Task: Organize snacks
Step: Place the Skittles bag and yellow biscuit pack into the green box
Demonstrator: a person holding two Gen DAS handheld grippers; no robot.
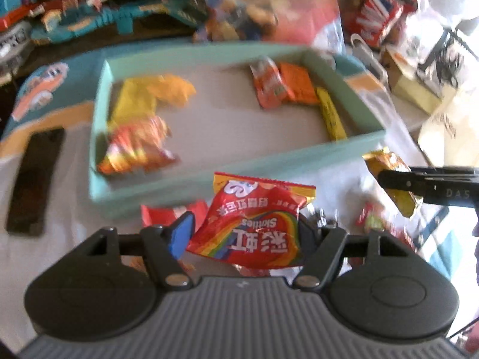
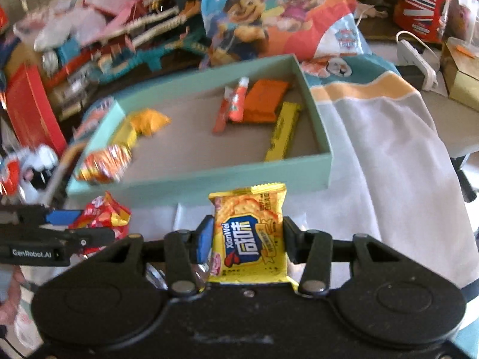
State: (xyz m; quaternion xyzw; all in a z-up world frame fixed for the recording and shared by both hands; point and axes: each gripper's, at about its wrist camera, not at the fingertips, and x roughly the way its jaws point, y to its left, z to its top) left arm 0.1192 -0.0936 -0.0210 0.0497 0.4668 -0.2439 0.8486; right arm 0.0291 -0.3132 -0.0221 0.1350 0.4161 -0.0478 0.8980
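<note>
In the left wrist view my left gripper [image 1: 244,233] is shut on a red Skittles bag [image 1: 254,221], held above the cloth just before the teal box [image 1: 209,179]. In the right wrist view my right gripper [image 2: 248,239] is shut on a yellow cracker packet [image 2: 250,233], also in front of the teal box [image 2: 209,179]. Each view catches the other gripper at its edge: the right gripper [image 1: 386,179] with the yellow packet [image 1: 404,200], the left gripper [image 2: 89,227] with the red bag [image 2: 101,212]. The box holds several snacks: yellow and orange packets on the left, orange packets and a yellow bar [image 2: 283,133] on the right.
A black flat device [image 1: 36,179] lies left of the box on the white cloth. A loose red packet [image 1: 167,209] lies below my left gripper. Behind the box are toy bricks [image 2: 143,39], a cartoon-print bag [image 2: 269,15] and a red flag tin [image 2: 422,3].
</note>
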